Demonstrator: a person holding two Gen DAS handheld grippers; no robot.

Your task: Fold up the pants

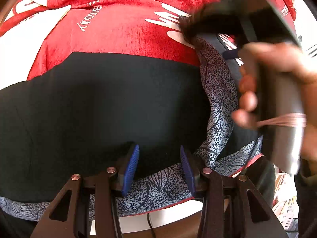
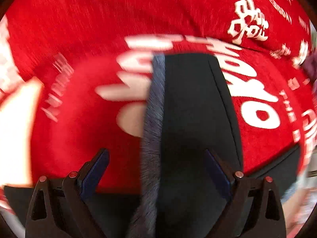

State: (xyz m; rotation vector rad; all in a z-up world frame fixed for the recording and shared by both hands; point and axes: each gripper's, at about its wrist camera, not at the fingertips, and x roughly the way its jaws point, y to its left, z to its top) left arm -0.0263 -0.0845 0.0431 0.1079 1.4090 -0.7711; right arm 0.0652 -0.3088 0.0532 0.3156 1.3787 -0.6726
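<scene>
The black pants (image 1: 103, 107) lie spread on a red cloth, with a grey-blue patterned band (image 1: 218, 91) along their edge. My left gripper (image 1: 158, 168) hovers low over that band and the black fabric; its blue pads (image 1: 130, 168) stand apart and press on nothing I can see. In the right wrist view, which is blurred, a black pant section (image 2: 196, 103) with a greyish edge strip (image 2: 154, 109) runs up the middle. My right gripper (image 2: 156, 170) is open wide above it, one pad on each side. A person's hand (image 1: 247, 99) grips the right gripper's handle (image 1: 283, 119).
The red cloth (image 1: 122, 25) with white lettering (image 2: 249, 25) covers the surface under the pants. White patches (image 1: 17, 59) show at its left. Near the bottom, a white edge and brown wood (image 1: 170, 228) mark the surface's near side.
</scene>
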